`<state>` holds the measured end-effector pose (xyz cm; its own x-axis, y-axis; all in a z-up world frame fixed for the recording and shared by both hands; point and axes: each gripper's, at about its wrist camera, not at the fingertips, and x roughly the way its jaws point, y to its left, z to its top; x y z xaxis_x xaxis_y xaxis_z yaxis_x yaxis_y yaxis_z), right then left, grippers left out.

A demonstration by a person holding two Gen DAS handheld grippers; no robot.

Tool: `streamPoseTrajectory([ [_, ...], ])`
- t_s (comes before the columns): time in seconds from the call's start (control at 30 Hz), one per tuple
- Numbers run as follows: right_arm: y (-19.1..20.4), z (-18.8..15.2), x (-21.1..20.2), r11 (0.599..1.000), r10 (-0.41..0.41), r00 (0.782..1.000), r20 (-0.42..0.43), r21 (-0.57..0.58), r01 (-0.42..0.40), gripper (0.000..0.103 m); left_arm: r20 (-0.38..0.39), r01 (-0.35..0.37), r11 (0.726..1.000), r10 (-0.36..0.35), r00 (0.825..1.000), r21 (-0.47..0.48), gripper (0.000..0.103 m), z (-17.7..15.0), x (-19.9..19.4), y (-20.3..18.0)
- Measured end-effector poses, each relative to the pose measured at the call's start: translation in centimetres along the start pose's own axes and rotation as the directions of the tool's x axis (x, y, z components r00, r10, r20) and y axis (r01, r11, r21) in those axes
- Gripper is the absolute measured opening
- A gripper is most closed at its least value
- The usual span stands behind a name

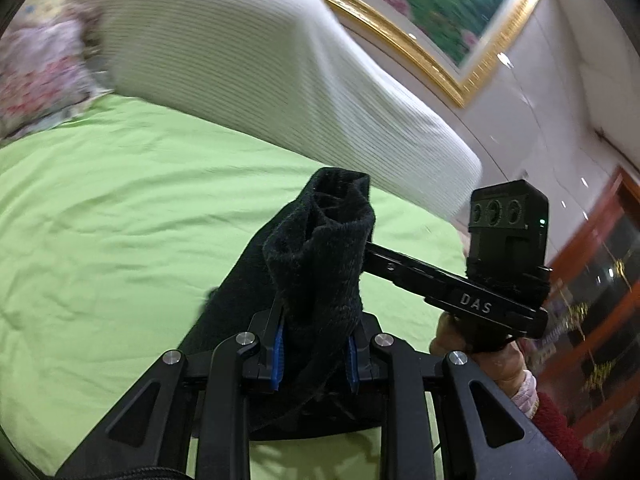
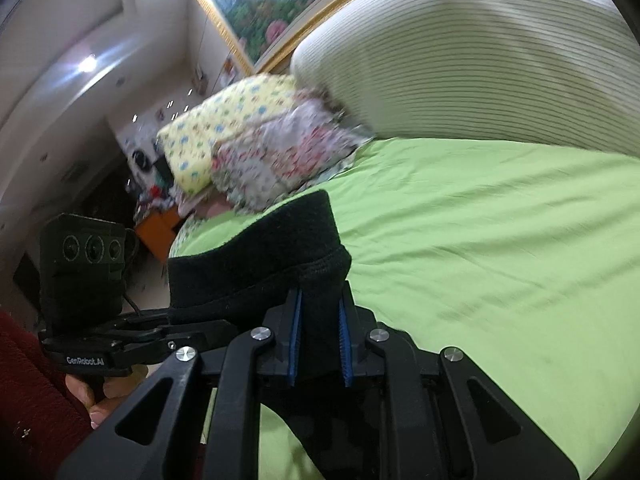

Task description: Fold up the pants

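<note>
The black fleecy pants (image 1: 320,240) hang lifted over the green bed sheet (image 1: 120,220). In the left wrist view my left gripper (image 1: 316,344) is shut on a bunched edge of the fabric, which stands up between the blue pads (image 1: 277,360). The right gripper's bar and camera block (image 1: 506,224) reach in from the right, its tips hidden behind the cloth. In the right wrist view my right gripper (image 2: 320,340) is shut on the pants (image 2: 260,256) at a hemmed band. The left gripper's camera block (image 2: 86,256) sits at the left.
A white ribbed headboard cushion (image 2: 480,60) stands at the bed's far end. Floral pillows and bedding (image 2: 272,152) are piled beside it. A gold-framed painting (image 1: 440,8) hangs on the wall. A hand (image 1: 500,364) with a red sleeve grips the right handle.
</note>
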<state>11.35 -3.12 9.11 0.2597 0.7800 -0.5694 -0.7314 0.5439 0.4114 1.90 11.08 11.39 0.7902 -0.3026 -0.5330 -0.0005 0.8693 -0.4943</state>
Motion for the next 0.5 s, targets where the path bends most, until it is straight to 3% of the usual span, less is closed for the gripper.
streamPoseTrajectory([
  [0.2, -2.2, -3.0, -4.4, 0.996, -0.047, 0.997, 0.068, 0.076, 0.041, 0.017, -0.076, 0.05, 0.996, -0.044, 0.996, 0.08, 0.023, -1.8, 3.0, -5.2],
  [0.5, -5.3, -8.0, -8.6, 0.978, -0.102, 0.986, 0.132, 0.195, 0.075, 0.017, -0.169, 0.09, 0.981, -0.061, 0.984, 0.17, 0.023, -4.4, 7.3, -9.5],
])
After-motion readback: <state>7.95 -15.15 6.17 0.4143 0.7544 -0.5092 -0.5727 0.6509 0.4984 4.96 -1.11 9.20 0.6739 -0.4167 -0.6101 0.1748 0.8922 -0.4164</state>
